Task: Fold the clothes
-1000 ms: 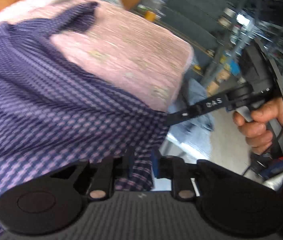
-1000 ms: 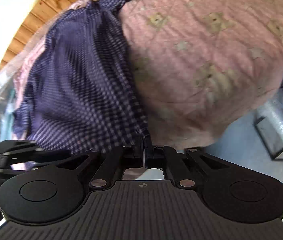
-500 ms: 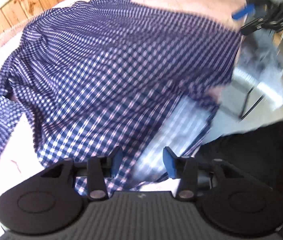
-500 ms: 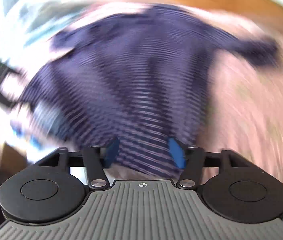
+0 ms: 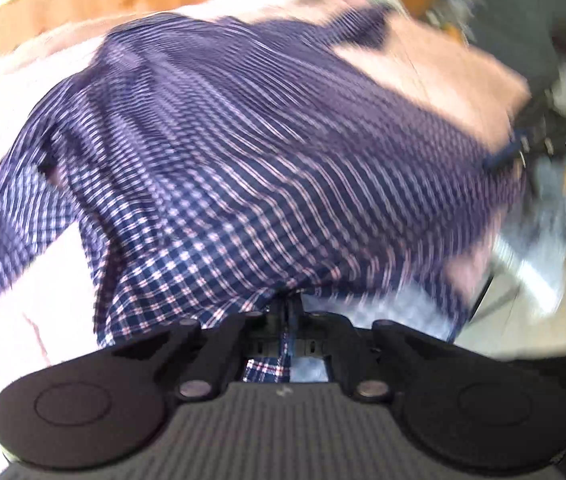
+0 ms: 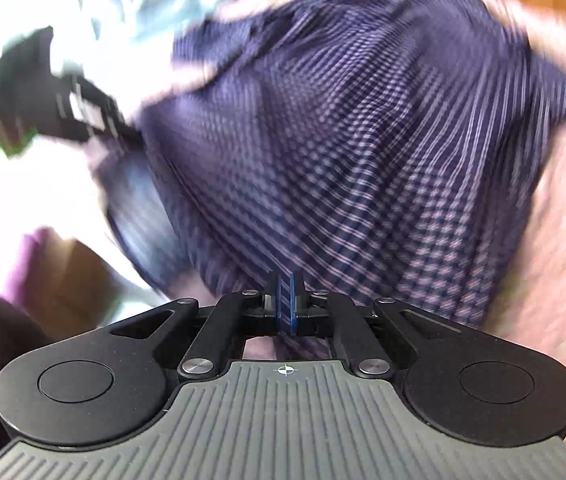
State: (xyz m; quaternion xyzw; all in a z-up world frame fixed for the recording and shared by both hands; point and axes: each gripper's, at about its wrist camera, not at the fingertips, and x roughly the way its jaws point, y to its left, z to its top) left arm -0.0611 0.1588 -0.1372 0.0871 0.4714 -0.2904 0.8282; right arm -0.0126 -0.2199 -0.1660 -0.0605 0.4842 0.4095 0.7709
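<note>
Because the checked shirt [image 5: 267, 168] must be spread across the pink bedcover [image 5: 435, 68] before folding, the left gripper [image 5: 289, 316] is clamped on its near hem. In the right wrist view, the right gripper [image 6: 285, 304] pinches another hem edge, pulling the cloth taut.

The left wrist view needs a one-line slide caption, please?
Left gripper shut on the checked shirt hem, spread over a pink bedcover.

L tool [image 5: 289, 316] & R tool [image 6: 285, 304]: both clamped tight, angled down.
</note>
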